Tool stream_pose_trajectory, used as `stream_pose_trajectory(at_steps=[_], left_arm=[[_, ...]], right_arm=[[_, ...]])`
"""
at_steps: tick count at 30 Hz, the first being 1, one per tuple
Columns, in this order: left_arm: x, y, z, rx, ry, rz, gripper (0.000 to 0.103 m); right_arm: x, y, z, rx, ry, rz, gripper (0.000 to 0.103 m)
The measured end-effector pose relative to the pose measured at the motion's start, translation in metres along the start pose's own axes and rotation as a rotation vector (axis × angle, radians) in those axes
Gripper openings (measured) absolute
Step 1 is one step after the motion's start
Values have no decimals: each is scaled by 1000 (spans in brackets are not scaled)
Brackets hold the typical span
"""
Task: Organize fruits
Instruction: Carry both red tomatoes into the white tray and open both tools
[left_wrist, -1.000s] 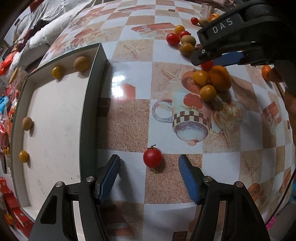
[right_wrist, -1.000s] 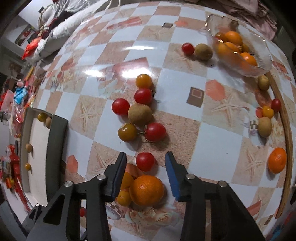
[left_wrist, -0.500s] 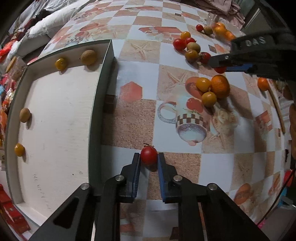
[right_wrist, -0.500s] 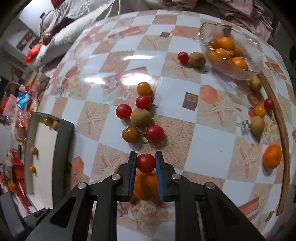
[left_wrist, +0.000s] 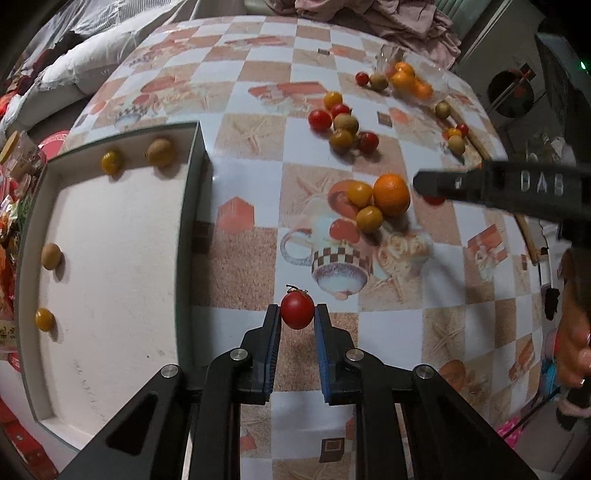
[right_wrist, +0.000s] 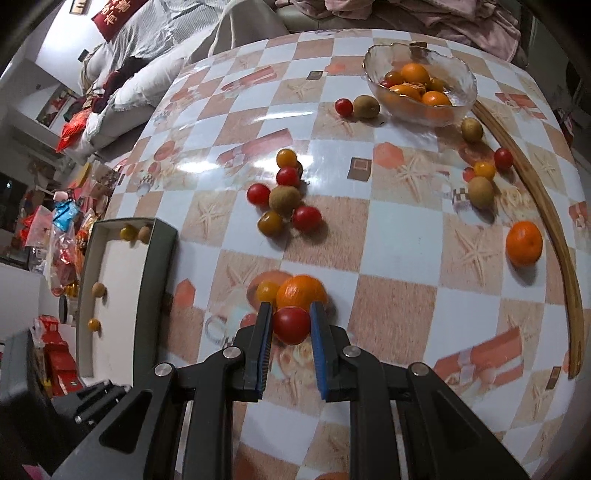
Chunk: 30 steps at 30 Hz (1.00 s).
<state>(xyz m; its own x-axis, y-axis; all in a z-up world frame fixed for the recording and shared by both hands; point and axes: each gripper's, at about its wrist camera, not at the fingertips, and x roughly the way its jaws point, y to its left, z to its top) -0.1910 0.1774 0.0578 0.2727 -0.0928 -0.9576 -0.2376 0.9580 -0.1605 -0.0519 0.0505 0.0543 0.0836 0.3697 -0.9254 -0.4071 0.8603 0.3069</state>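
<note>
My left gripper (left_wrist: 296, 318) is shut on a red cherry tomato (left_wrist: 297, 310) and holds it above the checkered tablecloth, just right of the grey tray (left_wrist: 192, 229). The tray holds several small yellow and brown fruits (left_wrist: 159, 151). My right gripper (right_wrist: 291, 325) is shut on another red cherry tomato (right_wrist: 291, 325), lifted over an orange (right_wrist: 301, 291) and a yellow tomato (right_wrist: 266, 291). The right gripper also shows in the left wrist view (left_wrist: 421, 182). A cluster of tomatoes and a kiwi (right_wrist: 283, 199) lies farther back.
A glass bowl (right_wrist: 458, 70) with oranges stands at the far right. A loose orange (right_wrist: 523, 243), kiwis and small tomatoes lie near a curved wooden edge (right_wrist: 554, 229). Clutter and bedding lie beyond the table's left side.
Both grippers closed on their red tomatoes and lifted them off the table. The right gripper has drawn back from the fruit cluster.
</note>
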Motion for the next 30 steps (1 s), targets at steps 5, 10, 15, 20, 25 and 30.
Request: stream_pose_trajectory(at_steps=[5,10,15,20,25,30], left_arm=[[-11,8,0,-12,-30,0,20],[-17,26,2,-46,-50,17,20],[-29,55,-7,-102,-67,40,20],[-40,86,-18,-168,-84,68,20],[-50,117,-30,-231,-106,96,20],[-50,147,-44,-287,-106,132,20]], right_arm=[[-4,11,-6,-17,7,5,22],[-3,29,-7,-48,11,16,22],[2,57,-7,-96,24,33,22],[10,91,-6,-155,41,57,22],[19,128,-7,-220,58,78,22],[35,164,-7,-282,84,93,22]])
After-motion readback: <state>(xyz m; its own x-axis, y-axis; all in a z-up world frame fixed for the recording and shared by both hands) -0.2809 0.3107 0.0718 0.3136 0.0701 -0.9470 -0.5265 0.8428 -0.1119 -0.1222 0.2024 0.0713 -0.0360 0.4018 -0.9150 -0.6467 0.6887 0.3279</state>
